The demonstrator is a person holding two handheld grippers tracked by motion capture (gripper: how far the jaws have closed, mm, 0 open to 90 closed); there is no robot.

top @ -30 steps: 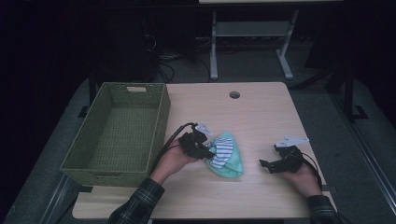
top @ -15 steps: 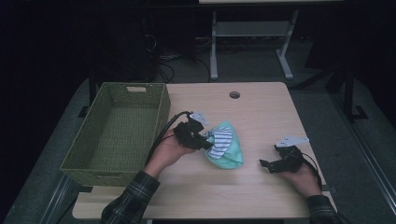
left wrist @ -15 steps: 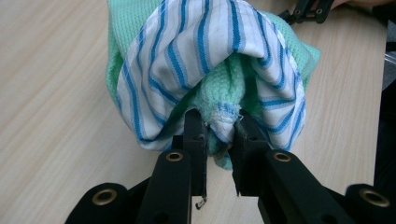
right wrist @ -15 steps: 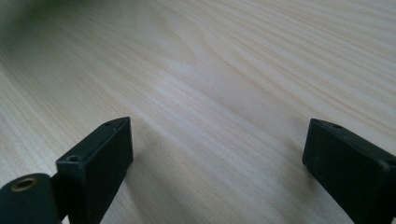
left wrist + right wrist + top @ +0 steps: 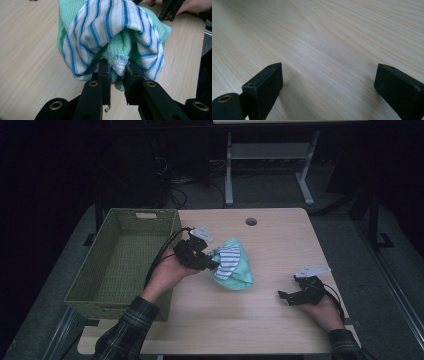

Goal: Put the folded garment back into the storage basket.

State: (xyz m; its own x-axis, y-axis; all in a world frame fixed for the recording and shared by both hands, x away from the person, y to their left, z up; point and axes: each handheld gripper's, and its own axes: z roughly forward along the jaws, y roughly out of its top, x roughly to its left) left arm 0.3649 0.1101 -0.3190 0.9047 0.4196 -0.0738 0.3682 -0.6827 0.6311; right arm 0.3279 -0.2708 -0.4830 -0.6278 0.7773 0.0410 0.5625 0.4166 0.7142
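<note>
The cloth bundle (image 5: 231, 266) is clenched by the left gripper (image 5: 200, 258) just beside the basket (image 5: 90, 290) near the table's left edge – the right gripper (image 5: 295, 296), jaws released, rests well apart.

The place looks like a lab or office workroom set up for recording. A plain light-wood desk (image 5: 270, 245) with a round cable hole (image 5: 251, 221) stands on grey carpet (image 5: 345, 227), and the room around it is dark. Behind the desk, loose cables (image 5: 175, 185) lie on the floor beside the white metal legs of a second table (image 5: 267, 155). A green woven basket (image 5: 100, 280) sits at the desk's left edge. The desk's pale grain shows close in the right gripper view.
</note>
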